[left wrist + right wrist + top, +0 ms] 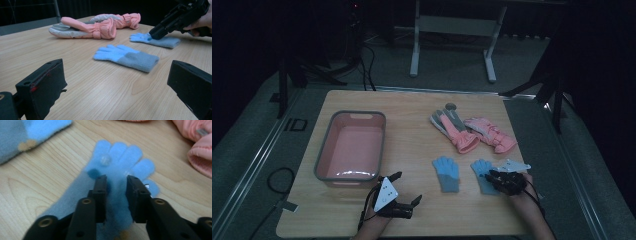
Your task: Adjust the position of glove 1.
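Black right tool (pixel 115 182), pointing down at the table, pinches a blue glove (pixel 120 160); left tool (pixel 404 187) gapes empty.

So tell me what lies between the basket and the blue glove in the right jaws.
The other blue glove and bare table, in the high view, between basket and held glove.

We count two blue knit gloves: one (pixel 446 173) lies alone, the other (pixel 483 175) sits under a gripper. We count two pink padded mittens, the first (pixel 455 129) beside the second (pixel 491 133). We see one pink basin (pixel 351 148) with a grey rim and one wooden table (pixel 407 125). We count two handheld grippers, the left gripper (pixel 404 189) and the right gripper (pixel 494 176).
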The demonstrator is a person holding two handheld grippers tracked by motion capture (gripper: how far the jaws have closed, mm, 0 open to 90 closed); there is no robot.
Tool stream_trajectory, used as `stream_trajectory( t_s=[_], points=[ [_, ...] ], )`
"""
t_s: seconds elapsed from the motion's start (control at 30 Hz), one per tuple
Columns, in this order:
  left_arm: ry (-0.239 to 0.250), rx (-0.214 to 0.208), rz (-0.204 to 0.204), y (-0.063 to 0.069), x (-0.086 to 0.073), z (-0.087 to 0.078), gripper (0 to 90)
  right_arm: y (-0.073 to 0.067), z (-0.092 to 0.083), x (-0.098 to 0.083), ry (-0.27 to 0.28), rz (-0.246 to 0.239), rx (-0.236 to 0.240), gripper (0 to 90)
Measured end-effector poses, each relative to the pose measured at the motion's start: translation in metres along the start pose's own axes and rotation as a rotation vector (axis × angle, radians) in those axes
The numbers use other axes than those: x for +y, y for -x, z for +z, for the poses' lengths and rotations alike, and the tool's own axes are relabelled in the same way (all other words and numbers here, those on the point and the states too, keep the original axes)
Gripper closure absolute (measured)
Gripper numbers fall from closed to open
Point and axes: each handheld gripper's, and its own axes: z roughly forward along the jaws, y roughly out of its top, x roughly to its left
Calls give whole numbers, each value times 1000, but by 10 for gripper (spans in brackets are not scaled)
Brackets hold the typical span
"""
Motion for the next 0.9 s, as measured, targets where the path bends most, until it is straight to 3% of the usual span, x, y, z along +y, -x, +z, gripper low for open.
stream_trajectory(
  t_s=[0.1, 0.2, 0.4, 0.53, 0.7, 0.83, 0.9],
  points=[
    [-1, 0, -3, 0, 0, 0, 16, -3, 1, -1, 10, 7, -11, 800],
    [-3, 0, -2, 0, 0, 0, 16, -7, 2, -1, 16, 45, -31, 847],
    [-4, 0, -3, 0, 0, 1, 16, -9, 1, 0, 21, 128, -54, 883],
    [-5, -1, -3, 0, 0, 1, 16, -11, -9, 9, 58, 169, -52, 888],
    [-4, -3, -3, 0, 0, 1, 16, -19, -24, 28, 116, 150, -56, 890],
    [-5, -4, -1, 0, 0, 1, 16, -23, -34, 45, 156, 165, -19, 891],
    [-6, -4, -1, 0, 0, 1, 16, -29, -39, 55, 183, 148, 6, 890]
  ],
)
